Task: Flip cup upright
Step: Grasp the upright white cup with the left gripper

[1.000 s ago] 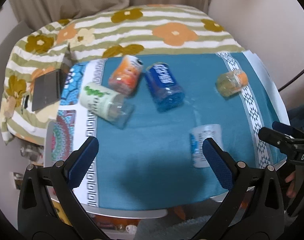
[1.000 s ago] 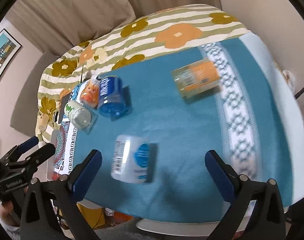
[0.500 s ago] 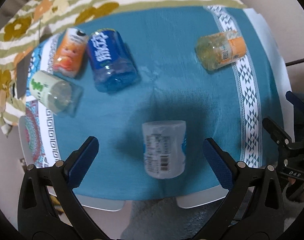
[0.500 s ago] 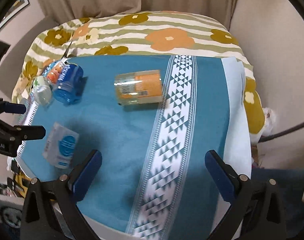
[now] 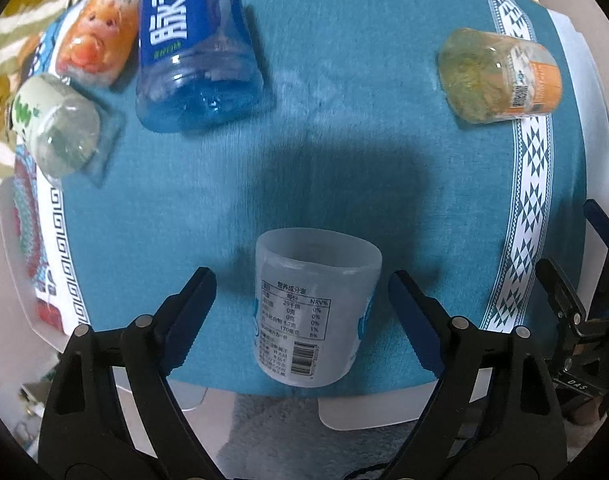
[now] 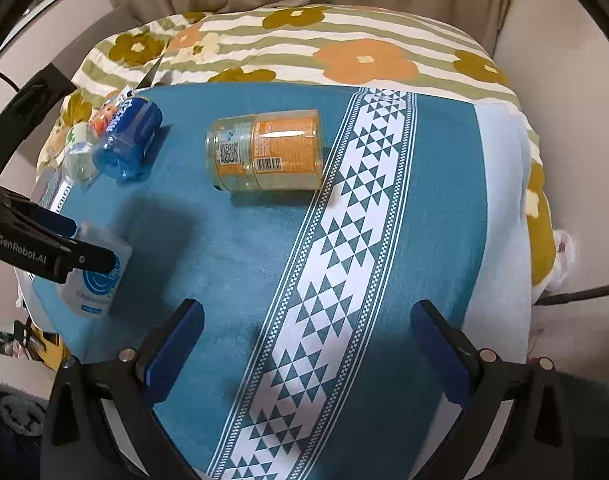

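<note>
Left wrist view: my left tongs spread wide, released, straddling frosted white plastic cup with nutrition label. Cup lies on its side at near edge of teal-clothed surface, touching neither finger. Blue plastic cup, orange cup, green-print clear cup cluster at far left corner; amber cup with orange label near right edge.

Right wrist view: my right tongs released, empty, over white patterned band. Frosted cup at left edge, between left tongs' fingers.
</note>
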A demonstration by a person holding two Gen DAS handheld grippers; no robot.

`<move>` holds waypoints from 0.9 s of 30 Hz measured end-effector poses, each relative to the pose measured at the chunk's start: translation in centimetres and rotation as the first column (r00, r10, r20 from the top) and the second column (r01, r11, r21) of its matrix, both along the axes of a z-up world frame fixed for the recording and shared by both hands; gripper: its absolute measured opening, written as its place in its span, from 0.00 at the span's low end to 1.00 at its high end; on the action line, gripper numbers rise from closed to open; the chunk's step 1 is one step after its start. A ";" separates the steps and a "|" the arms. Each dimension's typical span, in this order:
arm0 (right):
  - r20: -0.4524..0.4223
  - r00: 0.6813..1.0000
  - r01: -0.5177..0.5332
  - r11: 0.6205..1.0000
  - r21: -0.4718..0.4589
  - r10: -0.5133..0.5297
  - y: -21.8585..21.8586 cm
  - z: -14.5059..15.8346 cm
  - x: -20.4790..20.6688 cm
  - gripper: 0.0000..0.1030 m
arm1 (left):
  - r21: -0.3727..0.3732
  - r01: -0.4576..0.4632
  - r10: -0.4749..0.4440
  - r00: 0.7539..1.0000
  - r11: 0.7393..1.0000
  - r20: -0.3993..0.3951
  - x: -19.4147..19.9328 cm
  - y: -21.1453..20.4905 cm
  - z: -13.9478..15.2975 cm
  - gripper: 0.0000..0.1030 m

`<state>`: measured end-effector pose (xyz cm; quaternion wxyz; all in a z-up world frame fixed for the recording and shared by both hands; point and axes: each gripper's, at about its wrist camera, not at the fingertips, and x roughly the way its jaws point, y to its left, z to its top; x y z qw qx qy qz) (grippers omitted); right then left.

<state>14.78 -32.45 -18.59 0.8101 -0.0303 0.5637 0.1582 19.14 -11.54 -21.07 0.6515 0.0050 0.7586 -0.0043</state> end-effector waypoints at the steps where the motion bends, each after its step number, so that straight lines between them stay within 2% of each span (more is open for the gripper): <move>1: -0.002 1.000 -0.001 1.000 0.004 0.001 0.0 -0.1 0.1 1.00 | -0.001 -0.004 0.004 1.000 1.000 -0.004 0.0 0.1 -0.2 0.90; 2: -0.006 1.000 -0.002 1.000 0.011 0.002 0.0 -0.2 0.2 1.00 | -0.002 -0.006 0.006 1.000 1.000 -0.007 -0.1 0.2 -0.3 0.89; 5: -0.011 1.000 -0.001 1.000 0.017 0.001 0.0 -0.5 0.4 1.00 | -0.023 -0.011 0.010 1.000 1.000 -0.022 0.1 0.4 -0.8 0.66; 6: -0.012 1.000 -0.001 1.000 0.018 0.001 0.0 -0.5 0.5 1.00 | -0.035 -0.016 0.015 1.000 0.999 -0.026 0.4 0.5 -1.0 0.64; 13: -0.006 1.000 0.006 1.000 0.027 -0.006 0.1 -0.1 0.5 1.00 | -0.061 -0.011 0.010 1.000 0.998 -0.005 0.1 1.2 -0.5 0.61; 18: 0.021 1.000 0.012 1.000 0.028 -0.013 0.3 1.0 0.4 1.00 | -0.084 -0.003 0.007 0.999 0.996 0.046 -0.9 1.6 1.5 0.60; 21: 0.046 0.999 0.020 0.999 0.026 -0.021 0.5 2.1 0.0 1.00 | -0.128 -0.004 0.017 0.995 0.992 0.103 -1.5 2.5 3.3 0.60; 23: 0.062 0.998 0.026 0.999 0.026 -0.027 0.5 2.8 -0.3 1.00 | -0.176 -0.001 0.032 0.985 0.984 0.172 -1.9 3.0 4.7 0.60; 27: 0.087 0.995 0.055 0.998 0.027 -0.057 0.6 3.7 -0.6 1.00 | -0.224 0.016 0.065 0.936 0.974 0.347 -2.6 3.7 6.1 0.60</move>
